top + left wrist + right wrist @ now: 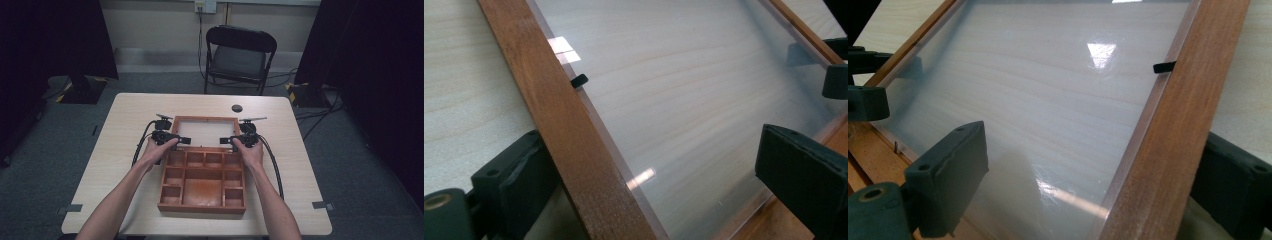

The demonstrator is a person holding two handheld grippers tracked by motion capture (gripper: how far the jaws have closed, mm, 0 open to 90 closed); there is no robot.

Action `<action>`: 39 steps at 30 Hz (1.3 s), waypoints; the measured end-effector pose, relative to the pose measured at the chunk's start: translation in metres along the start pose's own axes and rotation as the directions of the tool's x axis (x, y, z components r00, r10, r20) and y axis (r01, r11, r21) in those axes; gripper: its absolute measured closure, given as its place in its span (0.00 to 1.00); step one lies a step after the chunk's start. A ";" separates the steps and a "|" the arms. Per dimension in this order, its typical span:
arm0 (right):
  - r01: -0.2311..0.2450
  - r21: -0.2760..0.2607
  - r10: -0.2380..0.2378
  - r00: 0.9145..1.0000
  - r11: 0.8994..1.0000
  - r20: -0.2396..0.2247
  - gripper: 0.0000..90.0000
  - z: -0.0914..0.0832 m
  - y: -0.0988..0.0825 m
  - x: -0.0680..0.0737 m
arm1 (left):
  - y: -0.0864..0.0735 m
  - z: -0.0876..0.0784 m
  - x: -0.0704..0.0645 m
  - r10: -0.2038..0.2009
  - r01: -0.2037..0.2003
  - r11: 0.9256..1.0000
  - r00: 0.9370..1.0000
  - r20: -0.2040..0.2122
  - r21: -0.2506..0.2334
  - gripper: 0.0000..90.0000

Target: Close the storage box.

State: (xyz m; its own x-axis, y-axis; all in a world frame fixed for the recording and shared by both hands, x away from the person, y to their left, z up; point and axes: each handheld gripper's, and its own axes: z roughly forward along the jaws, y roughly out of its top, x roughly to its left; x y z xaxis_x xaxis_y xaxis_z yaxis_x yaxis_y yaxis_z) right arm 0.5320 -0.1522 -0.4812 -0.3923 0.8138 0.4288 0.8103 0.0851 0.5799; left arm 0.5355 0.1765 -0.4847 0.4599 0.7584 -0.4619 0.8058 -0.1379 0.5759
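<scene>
High view has my two hands at the far half of a wooden box (pixel 202 186) that sits on the pale table (pixel 125 130). Its glazed lid (pixel 204 131) is swung open past the compartments, and I cannot tell whether it rests flat on the table or is held a little off it. My left gripper (pixel 172 139) sits at the lid's left rail and my right gripper (pixel 236 140) at its right rail, facing each other across the pane, near the hinge side of the box.

Left gripper view shows my jaws parted wide: one black jaw lies outside the wooden lid rail (pixel 569 135), against it, and the other hangs over the clear pane (pixel 684 105), well short of the wood. They straddle the rail without squeezing it. A small black clip (pixel 579 80) sits on the rail's inner edge ahead of me.

Right gripper view shows the mirror case: one jaw outside the right rail (pixel 1178 115), one over the pane, also spread apart, with the left gripper's jaws visible across the glass.
</scene>
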 end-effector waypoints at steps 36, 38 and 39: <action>0.076 -0.175 -0.066 0.996 0.982 0.060 0.41 -0.048 0.012 0.021 | 0.008 -0.045 -0.014 0.152 -0.157 0.977 0.987 -0.045 -0.143 0.43; 0.081 -0.185 -0.072 0.996 0.979 0.056 0.42 -0.051 0.012 0.022 | 0.008 -0.048 -0.014 0.164 -0.169 0.975 0.985 -0.044 -0.145 0.45; 0.084 -0.186 -0.075 0.996 0.979 0.056 0.43 -0.053 0.012 0.023 | 0.008 -0.050 -0.015 0.169 -0.174 0.974 0.985 -0.044 -0.144 0.46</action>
State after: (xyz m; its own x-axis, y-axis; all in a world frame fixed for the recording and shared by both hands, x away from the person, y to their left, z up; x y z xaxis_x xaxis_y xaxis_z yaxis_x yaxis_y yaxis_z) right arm 0.5097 -0.1626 -0.4273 -0.4269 0.8362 0.3443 0.6790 0.0449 0.7327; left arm 0.5166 0.1960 -0.4393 0.5726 0.7516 -0.3275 0.6511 -0.1741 0.7387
